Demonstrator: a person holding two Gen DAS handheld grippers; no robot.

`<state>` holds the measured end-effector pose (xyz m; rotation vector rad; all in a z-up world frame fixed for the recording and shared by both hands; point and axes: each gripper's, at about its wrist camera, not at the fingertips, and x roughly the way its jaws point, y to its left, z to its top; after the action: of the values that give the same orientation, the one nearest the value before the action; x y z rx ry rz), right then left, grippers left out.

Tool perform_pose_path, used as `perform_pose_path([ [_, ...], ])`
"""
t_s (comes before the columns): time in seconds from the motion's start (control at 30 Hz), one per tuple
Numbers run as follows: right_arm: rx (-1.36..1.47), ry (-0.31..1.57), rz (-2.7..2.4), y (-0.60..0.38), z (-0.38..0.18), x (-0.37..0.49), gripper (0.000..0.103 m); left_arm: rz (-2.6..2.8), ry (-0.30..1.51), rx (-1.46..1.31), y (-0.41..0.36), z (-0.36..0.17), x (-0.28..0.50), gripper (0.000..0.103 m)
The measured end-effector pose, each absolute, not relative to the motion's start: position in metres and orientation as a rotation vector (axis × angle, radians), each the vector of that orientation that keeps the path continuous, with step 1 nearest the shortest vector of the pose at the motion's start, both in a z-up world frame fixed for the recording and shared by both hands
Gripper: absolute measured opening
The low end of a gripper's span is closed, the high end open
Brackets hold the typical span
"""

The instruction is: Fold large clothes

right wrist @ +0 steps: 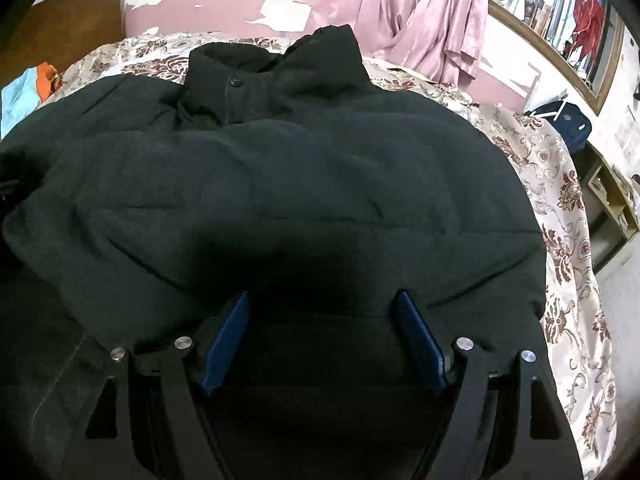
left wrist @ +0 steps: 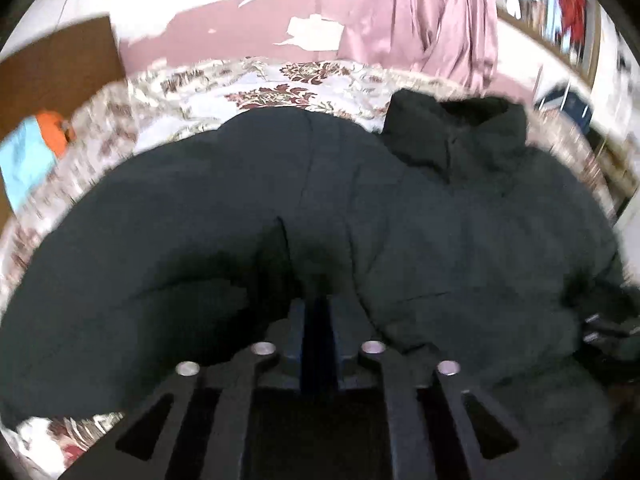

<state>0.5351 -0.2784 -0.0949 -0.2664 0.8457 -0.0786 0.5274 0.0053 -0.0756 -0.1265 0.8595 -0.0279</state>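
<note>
i have a dark green padded jacket (right wrist: 304, 184) lying on the floral bedspread (right wrist: 560, 216), its stand-up collar (right wrist: 276, 68) at the far end and the bulk of the body spread toward me. my left gripper (left wrist: 317, 308) has its blue pads drawn narrow, almost together, pressed into the fabric beside a fold of what looks like a sleeve; i judge it is pinching a bit of jacket, though the dark cloth makes that hard to confirm. my right gripper (right wrist: 322, 312) is spread wide, its fingers (right wrist: 226, 336) straddling a puffy ridge of the jacket near the hem without clamping it.

to do this step well, i think i should bite deep enough with the right to catch the full padded thickness, not just the outer shell, then carry both sides together so the fold line stays straight. the filling is springy, so i would lay the layer flat and press before letting go. pink curtains (right wrist: 420, 20) hang beyond the bed.
</note>
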Motion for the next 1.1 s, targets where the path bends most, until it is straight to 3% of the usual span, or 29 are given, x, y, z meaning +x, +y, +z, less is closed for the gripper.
perform_pose_path([
  [0.07, -0.29, 0.821, -0.115, -0.275, -0.095, 0.531, 0.084, -0.077, 0.853, -0.233, 0.019, -0.073, 0.517, 0.035],
  [0.17, -0.281, 0.787, -0.093, -0.274, -0.083, 0.515, 0.088, -0.103, 0.816, -0.332, 0.038, -0.065, 0.496, 0.066],
  [0.37, -0.227, 0.742, -0.025, -0.26, -0.057, 0.488, 0.09, -0.063, 0.772, -0.431, 0.077, -0.047, 0.437, 0.091],
  [0.67, -0.205, 0.738, 0.066, -0.196, -0.039, 0.497, 0.091, 0.178, 0.86, -0.713, 0.215, -0.074, 0.363, 0.094],
  [0.83, -0.194, 0.676, 0.025, -0.167, -0.04, 0.504, 0.095, 0.38, 0.818, -0.928, 0.286, -0.096, 0.328, 0.095],
  [1.1, -0.265, 0.735, -0.03, -0.134, -0.075, 0.526, 0.096, 0.35, 0.884, -1.129, 0.31, -0.145, 0.359, 0.095],
])
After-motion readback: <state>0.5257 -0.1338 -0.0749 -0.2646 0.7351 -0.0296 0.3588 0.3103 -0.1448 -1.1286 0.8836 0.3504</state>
